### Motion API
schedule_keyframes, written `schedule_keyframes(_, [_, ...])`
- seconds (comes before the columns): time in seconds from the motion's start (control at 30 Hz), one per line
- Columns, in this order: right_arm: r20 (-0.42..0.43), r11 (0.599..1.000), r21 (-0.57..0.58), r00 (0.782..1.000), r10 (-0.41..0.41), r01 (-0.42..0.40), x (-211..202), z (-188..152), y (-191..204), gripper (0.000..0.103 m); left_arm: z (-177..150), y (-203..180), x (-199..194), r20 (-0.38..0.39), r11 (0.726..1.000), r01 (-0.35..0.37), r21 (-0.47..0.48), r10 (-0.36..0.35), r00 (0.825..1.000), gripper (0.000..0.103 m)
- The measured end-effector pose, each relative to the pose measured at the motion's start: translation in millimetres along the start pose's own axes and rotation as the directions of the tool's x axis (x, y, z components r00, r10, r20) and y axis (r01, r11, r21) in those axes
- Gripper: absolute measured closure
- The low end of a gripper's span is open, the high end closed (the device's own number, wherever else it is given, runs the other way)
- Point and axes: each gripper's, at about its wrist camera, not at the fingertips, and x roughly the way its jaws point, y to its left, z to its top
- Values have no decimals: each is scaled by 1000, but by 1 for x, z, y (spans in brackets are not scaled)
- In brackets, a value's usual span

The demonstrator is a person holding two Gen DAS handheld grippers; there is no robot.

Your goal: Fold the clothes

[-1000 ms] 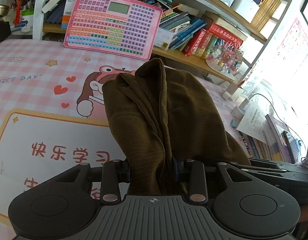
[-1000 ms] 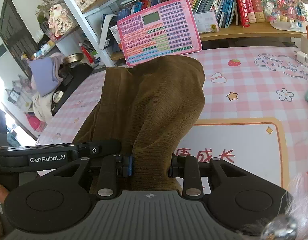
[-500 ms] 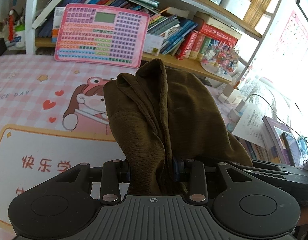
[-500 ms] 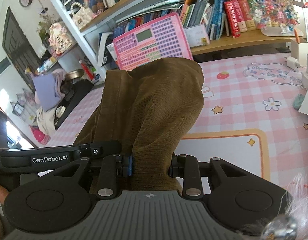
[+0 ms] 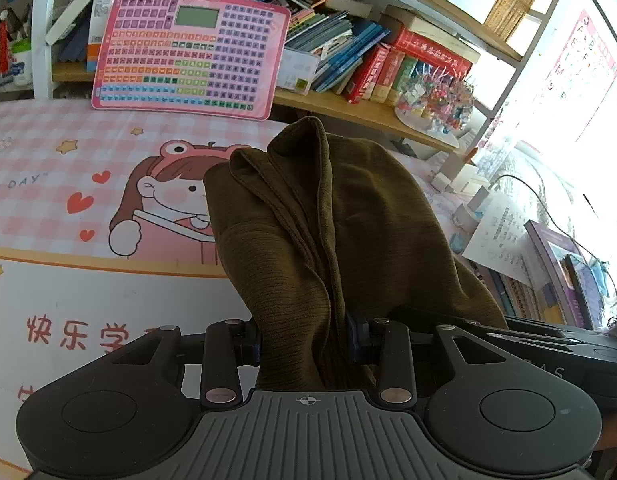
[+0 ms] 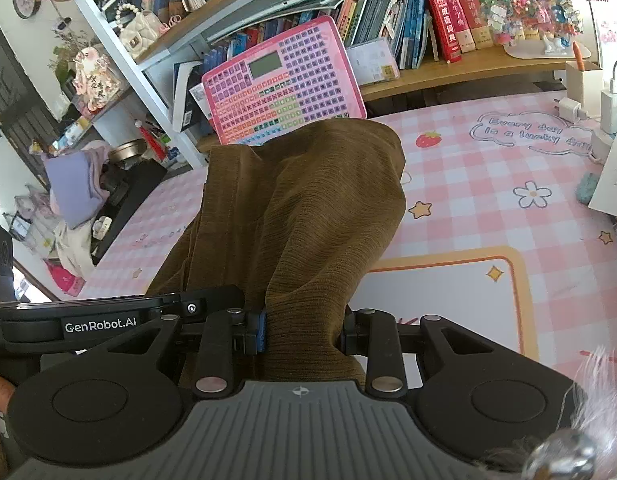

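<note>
1. Worktop point(image 5: 48, 152): covered by a pink checked mat with cartoon girl, hearts, stars and a white panel edged in orange at the near side.
2. Bookshelf point(image 6: 460, 68): along the far edge of the worktop, packed with books; red volumes and a cluster of small ornaments at the right.
3. Brown garment point(image 5: 320, 216): ribbed knit, bunched and lifted above the mat, draped forward from both tools; folds and a stitched hem visible at the left in the left wrist view. Seen also in the right wrist view point(image 6: 304, 216), hanging over the mat's middle.
4. Pink keyboard board point(image 5: 188, 50): propped upright against the shelf, far of the garment.
5. Left tool point(image 5: 304, 340): closed narrow on a thick gather of the brown garment, cloth filling the gap.
6. Right tool point(image 6: 302, 330): likewise clamped on the garment's edge, just beside the left tool.
7. White chargers point(image 6: 568, 108): far right on the worktop, well apart from the garment.
</note>
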Motion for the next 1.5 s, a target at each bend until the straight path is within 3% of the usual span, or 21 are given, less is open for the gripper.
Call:
schedule_keyframes(0.47, [-48, 999, -4, 998, -48, 48, 72, 7, 71, 75, 27, 99, 0, -57, 998, 52, -41, -55, 997, 68])
schedule_keyframes(0.93, [45, 988, -110, 993, -105, 110, 181, 90, 131, 75, 129, 202, 29, 39, 992, 123, -42, -121, 992, 68])
schedule_keyframes(1.13, [66, 985, -115, 991, -118, 125, 226, 120, 133, 75, 163, 226, 55, 66, 993, 106, -47, -102, 993, 68])
schedule_keyframes(1.5, [23, 986, -95, 990, -136, 137, 284, 123, 120, 73, 170, 261, 96, 41, 988, 84, -126, -79, 996, 68])
